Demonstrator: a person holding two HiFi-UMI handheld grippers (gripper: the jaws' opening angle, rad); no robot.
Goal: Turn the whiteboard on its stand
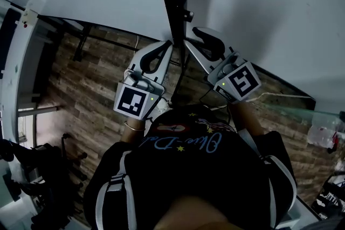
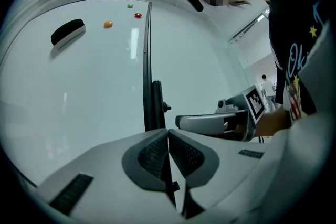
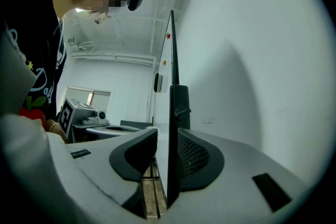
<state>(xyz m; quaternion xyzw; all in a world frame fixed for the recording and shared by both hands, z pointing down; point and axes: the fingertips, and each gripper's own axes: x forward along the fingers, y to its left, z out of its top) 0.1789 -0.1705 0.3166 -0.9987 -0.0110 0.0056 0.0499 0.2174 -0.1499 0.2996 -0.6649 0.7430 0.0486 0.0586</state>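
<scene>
The step in hand looks like taking hold of the whiteboard (image 2: 79, 92) at its black side edge (image 3: 171, 55) for the turn. The right gripper (image 3: 164, 147) straddles that edge with jaws spread: the edge lies against 1 pad, clear of the other. The left gripper (image 2: 168, 139) has its jaws pressed together on nothing, just beside the same edge.

Next, the right jaws probably need to pinch the edge firmly, then swing it steadily about the black knob fitting (image 1: 183, 8), likely the pivot.

The board fills the upper left of the head view, its eraser (image 2: 68, 31) face toward the left. Its gripped edge runs upright.
</scene>
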